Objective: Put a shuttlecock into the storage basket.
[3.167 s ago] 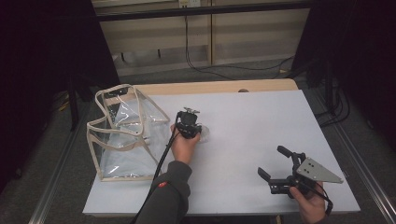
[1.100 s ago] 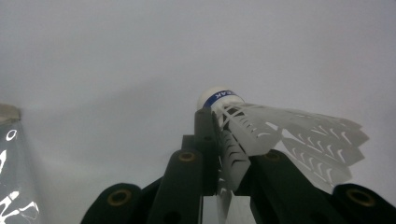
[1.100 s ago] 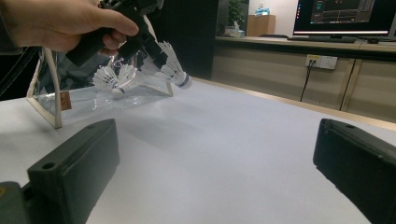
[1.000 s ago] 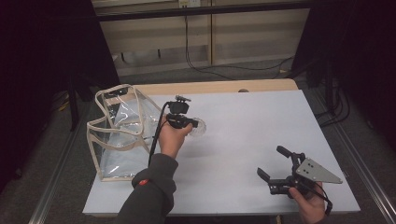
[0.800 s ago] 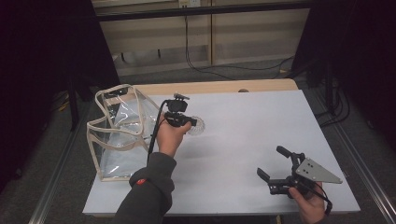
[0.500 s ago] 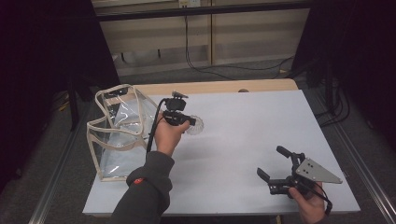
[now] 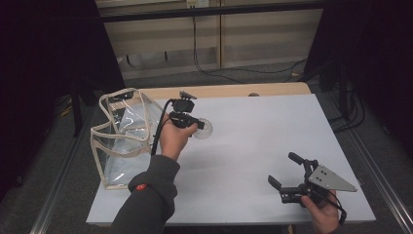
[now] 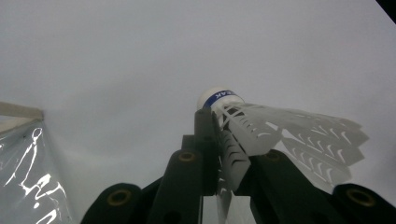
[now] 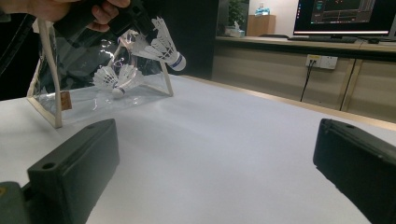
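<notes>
The step in hand looks like carrying a shuttlecock (image 7: 203, 129) to the clear bag (image 7: 127, 132) at the left of the bench (image 7: 263, 141): the left tongs (image 7: 191, 123) are closed on its white feather skirt, so it hangs above the bench just right of the bag, its cork tip with a blue band pointing away from the hand. In the left gripper view the skirt (image 8: 289, 135) is pinched between the two black jaws and bends a little under them. The right tongs (image 7: 285, 173) rest low near the bench's front right corner, jaws spread wide with nothing between them, well apart from the bag. In the right gripper view more shuttlecocks (image 9: 114, 77) already lie inside the bag. The next move, as I judge it, calls for bringing the held one over the bag's open top, lowering it past the cream-edged rim, and only then opening the jaws; the free tongs could steady the rim if the soft wall folds. Hard to make out: where the mouth of the bag gapes, since glare on the plastic hides it, and how many shuttlecocks lie inside
</notes>
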